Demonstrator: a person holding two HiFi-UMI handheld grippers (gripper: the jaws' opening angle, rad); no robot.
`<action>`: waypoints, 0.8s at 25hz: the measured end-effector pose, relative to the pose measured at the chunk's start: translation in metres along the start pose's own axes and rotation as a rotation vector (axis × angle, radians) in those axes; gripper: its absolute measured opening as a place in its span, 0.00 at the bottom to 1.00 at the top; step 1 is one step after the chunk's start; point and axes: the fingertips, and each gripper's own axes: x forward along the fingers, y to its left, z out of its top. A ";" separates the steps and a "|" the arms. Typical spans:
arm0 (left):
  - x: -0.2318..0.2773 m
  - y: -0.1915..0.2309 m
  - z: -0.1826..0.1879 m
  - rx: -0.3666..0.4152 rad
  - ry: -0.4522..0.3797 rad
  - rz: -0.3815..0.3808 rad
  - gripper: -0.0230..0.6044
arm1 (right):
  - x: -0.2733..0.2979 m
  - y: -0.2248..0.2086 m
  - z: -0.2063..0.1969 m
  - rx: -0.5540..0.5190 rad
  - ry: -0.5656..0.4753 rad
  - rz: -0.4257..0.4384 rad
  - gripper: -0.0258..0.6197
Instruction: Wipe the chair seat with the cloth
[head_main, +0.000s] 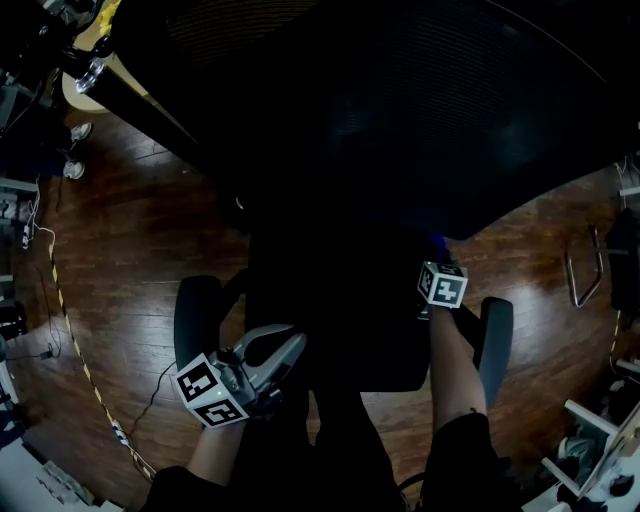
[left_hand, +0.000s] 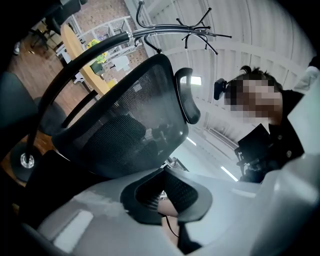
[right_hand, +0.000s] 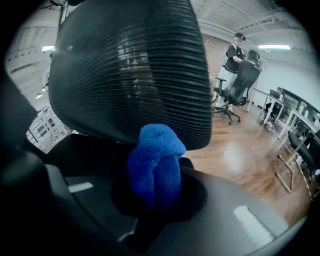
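1. The cloth (right_hand: 156, 155) was a soft, light, bunched knit, clamped between the right gripper's (right_hand: 156, 200) jaws at the right side of the chair seat (head_main: 330, 310).
2. It would likely compress readily; the grip at mid-bunch seemed adequate.
3. The left gripper's (left_hand: 167, 192) jaws were together and empty.
4. The seat was near-black, so cloth contact with it could not be confirmed.

My right hand-held gripper (right_hand: 155, 192) had its jaws clamped on a bunched blue cloth (right_hand: 155, 160), which stood up in front of the dark mesh backrest (right_hand: 130, 70). Far off across the wooden floor (right_hand: 240, 155), a person (right_hand: 233, 55) stood beside an office chair (right_hand: 246, 80).
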 end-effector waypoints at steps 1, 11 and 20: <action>-0.005 0.000 0.002 0.000 -0.009 0.003 0.02 | 0.000 0.014 0.002 -0.010 -0.007 0.023 0.09; -0.049 0.001 0.025 -0.017 -0.128 0.067 0.02 | 0.026 0.279 0.019 -0.175 -0.003 0.437 0.09; -0.093 0.001 0.032 -0.019 -0.211 0.108 0.02 | 0.031 0.418 -0.004 -0.186 0.008 0.625 0.09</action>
